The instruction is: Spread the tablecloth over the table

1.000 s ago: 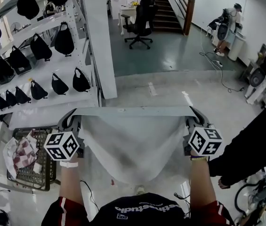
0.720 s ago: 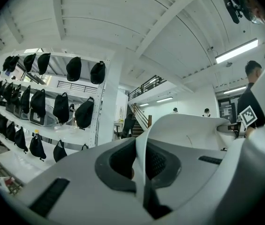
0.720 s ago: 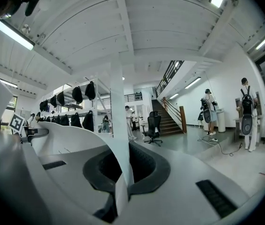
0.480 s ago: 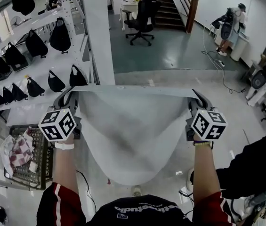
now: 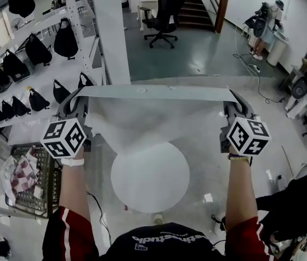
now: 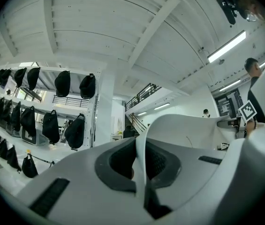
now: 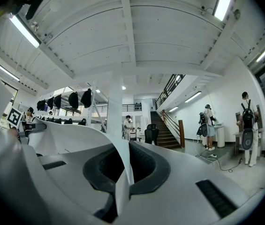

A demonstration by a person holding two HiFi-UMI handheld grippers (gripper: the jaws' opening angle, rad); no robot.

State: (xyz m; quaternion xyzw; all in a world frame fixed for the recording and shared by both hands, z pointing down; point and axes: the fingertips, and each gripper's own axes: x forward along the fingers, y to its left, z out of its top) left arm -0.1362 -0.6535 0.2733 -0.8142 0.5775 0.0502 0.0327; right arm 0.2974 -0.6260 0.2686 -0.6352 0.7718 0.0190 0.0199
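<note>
Two top corners of the cloth [image 5: 153, 113] are pinched tight, one in my left gripper [image 5: 76, 103], the other in my right gripper [image 5: 239, 105], with both pairs of jaws closed on the fabric. The cloth hangs stretched between them in the air, above the round table [image 5: 150, 186].

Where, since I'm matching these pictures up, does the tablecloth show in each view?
Head view: the tablecloth is stretched straight across the middle of the picture.
Left gripper view: the tablecloth starts at lower centre and sweeps off to the right.
Right gripper view: the tablecloth starts at lower centre and sweeps off to the left.
Shared landmark: the white pillar.
</note>
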